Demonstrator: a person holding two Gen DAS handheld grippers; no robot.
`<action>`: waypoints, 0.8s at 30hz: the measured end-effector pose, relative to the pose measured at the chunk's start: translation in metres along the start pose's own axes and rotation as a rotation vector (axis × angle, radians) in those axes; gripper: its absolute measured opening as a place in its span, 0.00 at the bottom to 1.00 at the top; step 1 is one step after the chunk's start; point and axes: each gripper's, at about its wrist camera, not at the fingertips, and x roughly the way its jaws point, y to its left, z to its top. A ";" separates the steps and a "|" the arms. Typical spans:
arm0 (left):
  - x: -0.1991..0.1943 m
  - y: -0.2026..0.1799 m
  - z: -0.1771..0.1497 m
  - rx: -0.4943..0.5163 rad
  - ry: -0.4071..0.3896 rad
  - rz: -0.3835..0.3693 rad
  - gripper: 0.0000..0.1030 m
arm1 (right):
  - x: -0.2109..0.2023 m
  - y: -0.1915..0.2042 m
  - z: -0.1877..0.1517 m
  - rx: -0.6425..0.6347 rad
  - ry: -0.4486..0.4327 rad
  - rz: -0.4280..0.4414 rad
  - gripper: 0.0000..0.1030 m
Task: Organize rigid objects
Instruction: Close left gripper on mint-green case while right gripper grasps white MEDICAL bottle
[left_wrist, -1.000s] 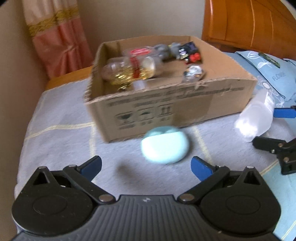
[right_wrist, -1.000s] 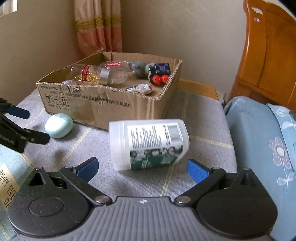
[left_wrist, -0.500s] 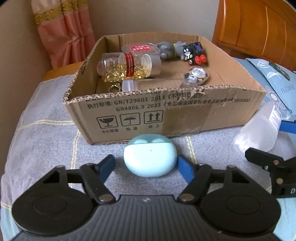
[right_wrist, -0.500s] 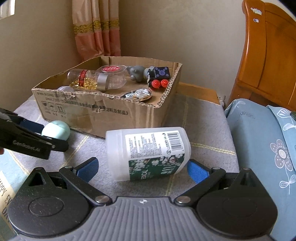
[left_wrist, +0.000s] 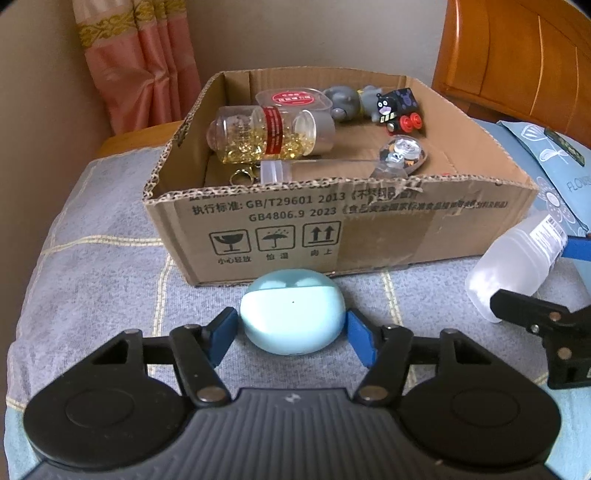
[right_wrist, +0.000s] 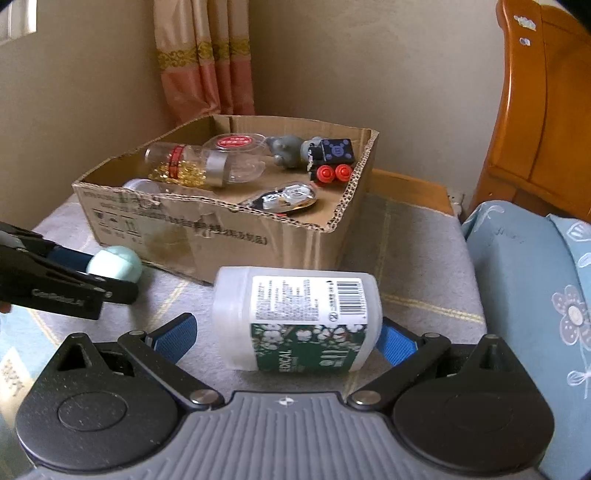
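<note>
Through my left wrist camera, my left tool (left_wrist: 291, 332) has just been closing, and its blue pads now touch both sides of the pale blue oval case (left_wrist: 292, 314). The case rests on the grey checked bedcover (left_wrist: 96, 280), just in front of the cardboard box (left_wrist: 369, 229). Inside the box lie a clear bottle of yellow capsules (left_wrist: 258, 134), a round clear tub with a red label (left_wrist: 293, 99), a grey figurine (left_wrist: 343, 101), a black toy train with red wheels (left_wrist: 399, 109) and a shiny clear item I cannot identify. The white plastic bottle (left_wrist: 517, 258) lies on its side at the right.

Through my right wrist camera, my right tool (right_wrist: 288, 339) stands wide, the white plastic bottle (right_wrist: 295, 317) lying crosswise between its fingers. The left pad is clear of it; the right pad sits at the bottle's end, and I cannot tell if it touches. The cardboard box (right_wrist: 221, 236) stands just behind.
</note>
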 end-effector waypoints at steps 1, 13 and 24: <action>0.000 0.000 0.000 -0.002 0.001 -0.001 0.62 | 0.001 0.000 0.001 -0.004 0.002 -0.004 1.00; -0.004 0.005 -0.001 0.021 0.003 -0.008 0.58 | -0.005 0.000 0.005 -0.023 0.034 -0.021 0.85; -0.029 0.014 0.001 0.146 0.019 -0.039 0.58 | -0.042 0.003 0.010 -0.104 0.055 0.037 0.84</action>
